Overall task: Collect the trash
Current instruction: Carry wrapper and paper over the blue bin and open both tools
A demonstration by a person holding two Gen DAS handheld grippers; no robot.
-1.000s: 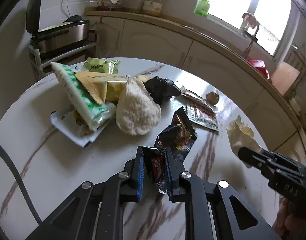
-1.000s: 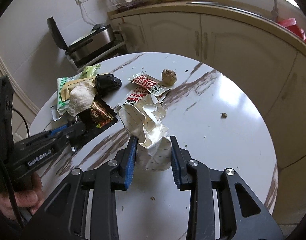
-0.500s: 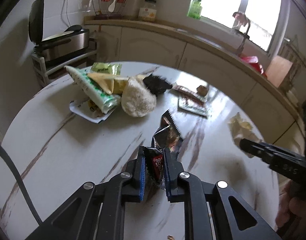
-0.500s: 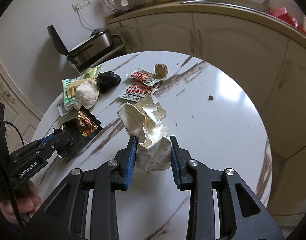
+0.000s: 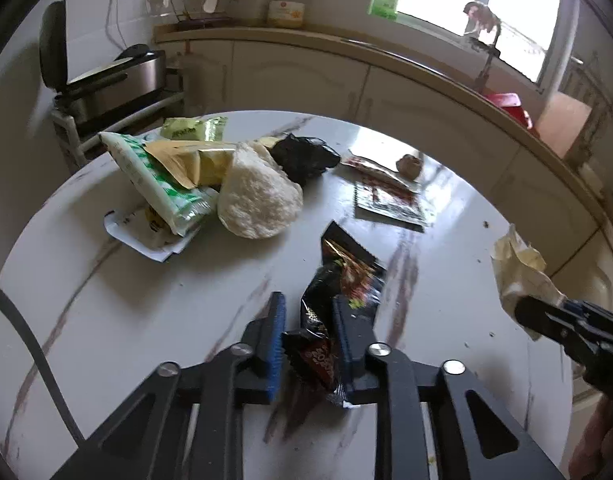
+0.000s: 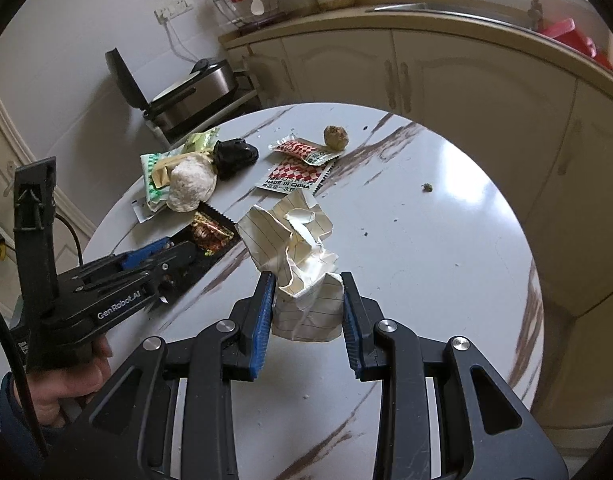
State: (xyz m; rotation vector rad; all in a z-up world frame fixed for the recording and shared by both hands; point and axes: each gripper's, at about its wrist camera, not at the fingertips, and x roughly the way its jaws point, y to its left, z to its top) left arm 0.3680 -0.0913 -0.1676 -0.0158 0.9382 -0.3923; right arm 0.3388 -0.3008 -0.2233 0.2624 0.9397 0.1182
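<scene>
Left wrist view: a dark snack wrapper (image 5: pixel 324 332) was pinched between the left gripper (image 5: pixel 308 316) pads, above the marble table (image 5: pixel 106 320) — while crumpled lined paper (image 6: pixel 306 272) was clamped by the right gripper (image 6: pixel 306 300), also above it.

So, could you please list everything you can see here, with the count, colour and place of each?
table: one, white marble, under all.
dark wrapper: one, black-red, in left gripper.
lined paper: one, cream, crumpled, in right gripper.
checked packets: two, red-white, table centre.
black bag: one, beside pile.
white puff: one, in pile.
green-white wrapper: one, in pile.
brown lump: one, far side.
grill: one, steel, open, on rack.
left gripper: black, blue pads, shut.
right gripper: same, shut.
hand: one, holding left gripper.
</scene>
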